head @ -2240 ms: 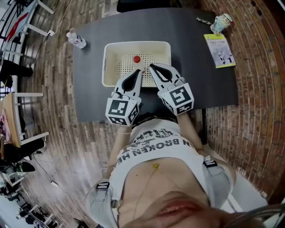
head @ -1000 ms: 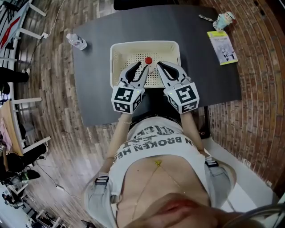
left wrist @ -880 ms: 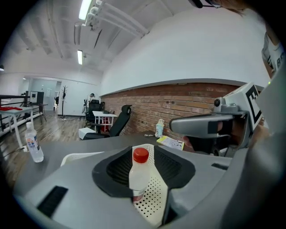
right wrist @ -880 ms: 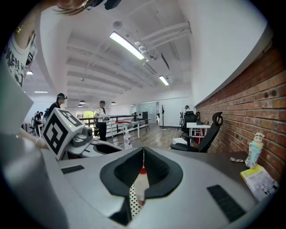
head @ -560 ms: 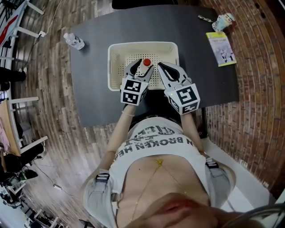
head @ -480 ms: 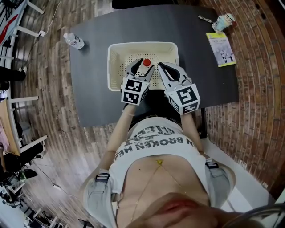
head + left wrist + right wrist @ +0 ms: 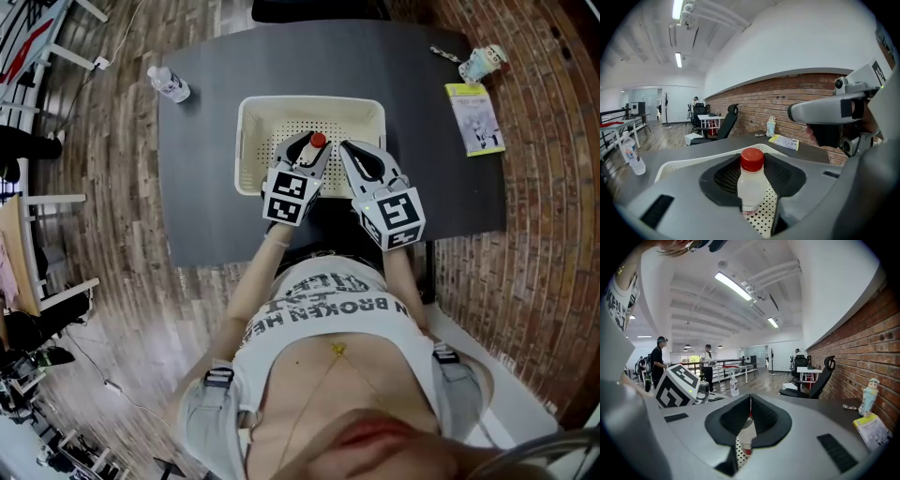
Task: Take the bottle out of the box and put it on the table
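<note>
Left tongs (image 7: 310, 146) are open inside the box (image 7: 251, 141). Their jaws stand on either side of the bottle (image 7: 751, 185) and have just been closing in. The left gripper view shows dotted box floor between the bottle and the right-hand jaw. Right tongs (image 7: 750, 397) are closed and empty, tips together, just right of the bottle.

The bottle stands upright in the box, toward its near wall. The box sits mid-table (image 7: 206, 169).

From the head view only the bottle's red cap shows. The left gripper view gives its whole pale body and a reddish band at the foot, with print too small to read. The right gripper view catches only a sliver of it through the hollow behind the closed tips.

Only the head view shows the shirt (image 7: 323, 305). "IN BROKEN" can be read on it, and the other lines are creased. A water bottle (image 7: 170, 83) stands at the table's far left. A booklet (image 7: 476, 118) and a small figure cup (image 7: 484, 62) are at the far right, their print illegible. Two people (image 7: 658, 362) appear only in the right gripper view, far back.
</note>
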Demonstrator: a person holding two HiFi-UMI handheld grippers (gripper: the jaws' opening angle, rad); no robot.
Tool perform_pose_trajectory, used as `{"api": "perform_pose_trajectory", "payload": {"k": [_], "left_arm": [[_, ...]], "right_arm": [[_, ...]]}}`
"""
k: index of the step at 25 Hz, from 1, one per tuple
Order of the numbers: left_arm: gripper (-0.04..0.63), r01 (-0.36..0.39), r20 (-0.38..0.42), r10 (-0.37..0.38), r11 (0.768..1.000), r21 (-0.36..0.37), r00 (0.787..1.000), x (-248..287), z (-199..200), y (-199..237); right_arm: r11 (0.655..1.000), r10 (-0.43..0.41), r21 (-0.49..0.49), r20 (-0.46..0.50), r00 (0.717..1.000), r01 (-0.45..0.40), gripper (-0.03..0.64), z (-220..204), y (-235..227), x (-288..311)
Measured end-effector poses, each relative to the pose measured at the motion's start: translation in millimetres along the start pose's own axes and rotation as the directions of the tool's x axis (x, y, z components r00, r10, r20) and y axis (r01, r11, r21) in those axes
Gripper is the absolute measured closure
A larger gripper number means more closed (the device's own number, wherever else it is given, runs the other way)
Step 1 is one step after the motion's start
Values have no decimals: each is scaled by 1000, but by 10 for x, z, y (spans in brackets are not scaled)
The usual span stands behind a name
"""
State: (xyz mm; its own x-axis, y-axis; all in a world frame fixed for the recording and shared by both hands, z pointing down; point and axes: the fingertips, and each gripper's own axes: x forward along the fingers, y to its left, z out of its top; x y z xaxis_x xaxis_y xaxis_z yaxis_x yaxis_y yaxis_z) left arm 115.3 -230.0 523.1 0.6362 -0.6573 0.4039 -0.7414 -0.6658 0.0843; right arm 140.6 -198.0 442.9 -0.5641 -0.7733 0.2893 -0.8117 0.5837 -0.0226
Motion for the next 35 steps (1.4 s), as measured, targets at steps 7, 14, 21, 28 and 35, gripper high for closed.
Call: {"api": "perform_pose_trajectory", "payload": {"k": [7, 14, 21, 28, 35], "left_arm": [[439, 11, -11, -11, 1000, 17, 1000, 17, -49, -1], [439, 12, 9, -12, 1000, 9, 1000, -17, -4, -4], [439, 20, -10, -20, 1000, 19, 1000, -22, -73, -23], [440, 25, -5, -25, 999, 28, 1000, -42, -56, -18], [440, 37, -7, -36, 999, 30, 999, -42, -44, -33]], "right_arm": [[1000, 4, -3, 0, 1000, -4, 607, 8, 16, 10], [1000, 4, -2, -1, 1000, -4, 607, -11, 22, -15], [1000, 12, -9, 4, 1000, -12, 607, 26, 49, -37], [999, 19, -26, 2, 1000, -19, 607, 31, 97, -69], [999, 13, -30, 6, 1000, -13, 607, 49, 151, -122]]}}
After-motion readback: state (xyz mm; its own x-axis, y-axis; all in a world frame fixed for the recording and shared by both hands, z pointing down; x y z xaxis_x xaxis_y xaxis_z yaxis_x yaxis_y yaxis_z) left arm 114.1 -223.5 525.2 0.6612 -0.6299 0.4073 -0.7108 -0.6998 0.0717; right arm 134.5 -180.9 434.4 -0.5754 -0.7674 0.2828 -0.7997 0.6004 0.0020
